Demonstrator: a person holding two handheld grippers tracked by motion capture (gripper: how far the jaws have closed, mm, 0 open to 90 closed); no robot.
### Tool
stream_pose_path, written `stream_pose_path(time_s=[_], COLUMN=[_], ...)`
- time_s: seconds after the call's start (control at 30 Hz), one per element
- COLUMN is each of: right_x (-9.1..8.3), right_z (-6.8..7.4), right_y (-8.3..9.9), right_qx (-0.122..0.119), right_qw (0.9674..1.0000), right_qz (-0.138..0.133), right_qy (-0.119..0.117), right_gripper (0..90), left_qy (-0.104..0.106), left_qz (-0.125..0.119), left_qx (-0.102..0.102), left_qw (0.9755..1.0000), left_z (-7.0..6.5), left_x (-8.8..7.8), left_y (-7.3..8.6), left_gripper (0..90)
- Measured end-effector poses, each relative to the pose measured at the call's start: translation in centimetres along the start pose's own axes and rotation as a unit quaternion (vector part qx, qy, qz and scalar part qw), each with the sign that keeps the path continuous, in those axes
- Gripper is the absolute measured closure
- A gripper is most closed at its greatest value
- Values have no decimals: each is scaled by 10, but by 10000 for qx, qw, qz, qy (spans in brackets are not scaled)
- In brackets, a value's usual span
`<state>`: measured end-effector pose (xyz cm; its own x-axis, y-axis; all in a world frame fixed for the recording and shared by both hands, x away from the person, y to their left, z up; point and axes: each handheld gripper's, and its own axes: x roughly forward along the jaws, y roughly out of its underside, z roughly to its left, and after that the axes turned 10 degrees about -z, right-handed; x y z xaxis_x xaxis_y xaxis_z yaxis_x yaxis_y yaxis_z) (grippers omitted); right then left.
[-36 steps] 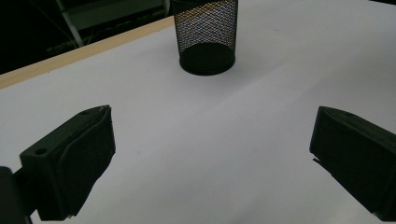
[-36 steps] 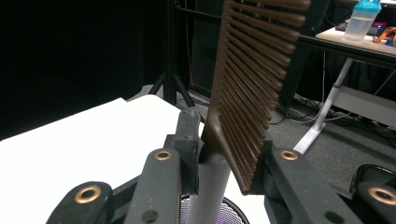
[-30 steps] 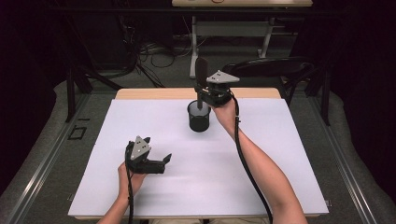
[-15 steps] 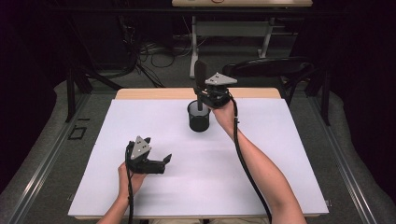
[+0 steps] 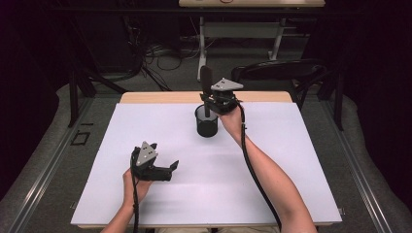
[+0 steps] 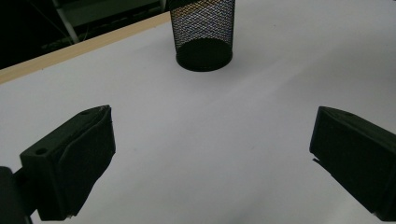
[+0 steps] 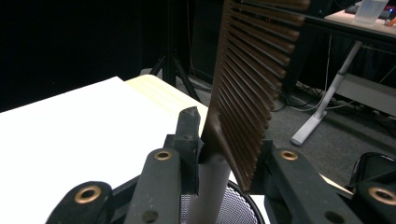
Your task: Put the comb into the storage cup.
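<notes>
Nearest the person, the left tongs (image 5: 167, 170) rest low over the white surface (image 5: 291, 160), held in the left hand (image 5: 133, 182), jaws pointing toward the right of the high view. They are spread wide with nothing between them; in the left gripper view (image 6: 212, 154) the two black jaws stand far apart over bare white sheet. A cable runs back from them along the forearm.

Farther out, near the middle of the surface toward its far edge, stands the mesh cup (image 5: 207, 121), black, round and upright. In the left gripper view the cup (image 6: 203, 35) sits well apart from the left tongs, just short of the wooden edge strip.

Right over the cup are the right tongs (image 5: 209, 103), held in the right hand (image 5: 232, 119), whose forearm reaches across the sheet from the bottom right. They are pinching a comb (image 5: 206, 90) that stands upright, its lower end going down into the cup and its top rising above the tongs. In the right gripper view the tongs (image 7: 224, 149) press on the brown comb (image 7: 252, 84) at the base of its teeth, with its pale handle dropping toward the cup's rim (image 7: 243, 196) below.

Beyond the surface lie a dark floor with cables, a chair (image 5: 282, 73) and another table's legs.
</notes>
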<state>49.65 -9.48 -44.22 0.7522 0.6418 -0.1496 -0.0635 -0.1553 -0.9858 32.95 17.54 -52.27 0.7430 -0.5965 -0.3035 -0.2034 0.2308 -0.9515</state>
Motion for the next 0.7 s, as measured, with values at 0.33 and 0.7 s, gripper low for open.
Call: stream_pose_path(time_s=[0.33, 0.7], right_x=[3, 6], right_z=[0, -2], right_y=[6, 12], right_qx=[-36, -25], right_qw=[10000, 9999], right_qz=[73, 164], right_qy=[27, 40], right_gripper=[730, 730], left_qy=[17, 18], left_qz=[1, 11], left_qx=[23, 43], left_qw=[10000, 10000], left_z=[0, 0], left_x=[0, 0], left_y=[0, 0], left_gripper=[2, 2])
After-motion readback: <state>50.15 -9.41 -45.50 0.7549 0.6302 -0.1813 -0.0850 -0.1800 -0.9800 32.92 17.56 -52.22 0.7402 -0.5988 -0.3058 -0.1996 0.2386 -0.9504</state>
